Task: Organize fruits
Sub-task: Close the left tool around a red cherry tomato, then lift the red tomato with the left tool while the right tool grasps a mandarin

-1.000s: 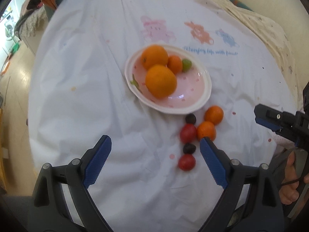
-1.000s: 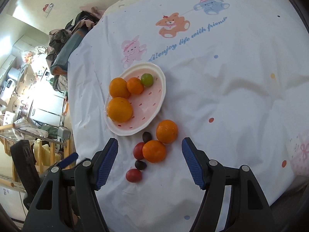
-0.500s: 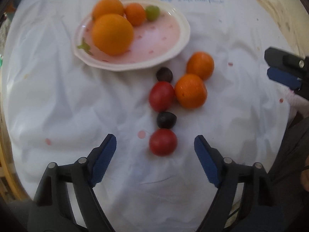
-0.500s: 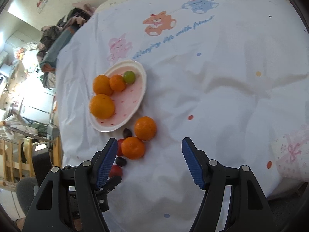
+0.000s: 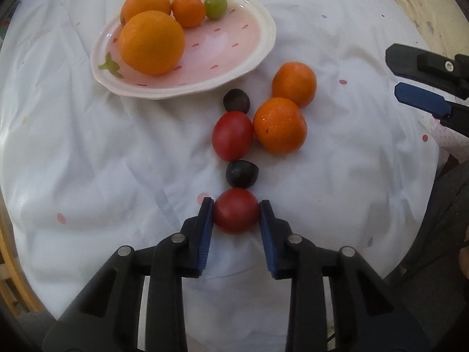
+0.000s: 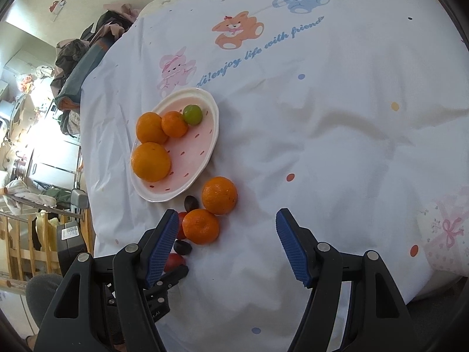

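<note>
Our left gripper is clamped on the nearest red tomato, which sits on the tablecloth; our right gripper hangs spread, holding nothing. Next we should lift it to the pink plate, we judge.

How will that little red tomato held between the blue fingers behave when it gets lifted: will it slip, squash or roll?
The red tomato looks smooth and glossy, so it could slip from the left gripper. The blue pads press its widest sides, which should help. It is small and round, so it is probably light, likely to bruise under hard squeezing, and apt to roll on the pink plate.
</note>
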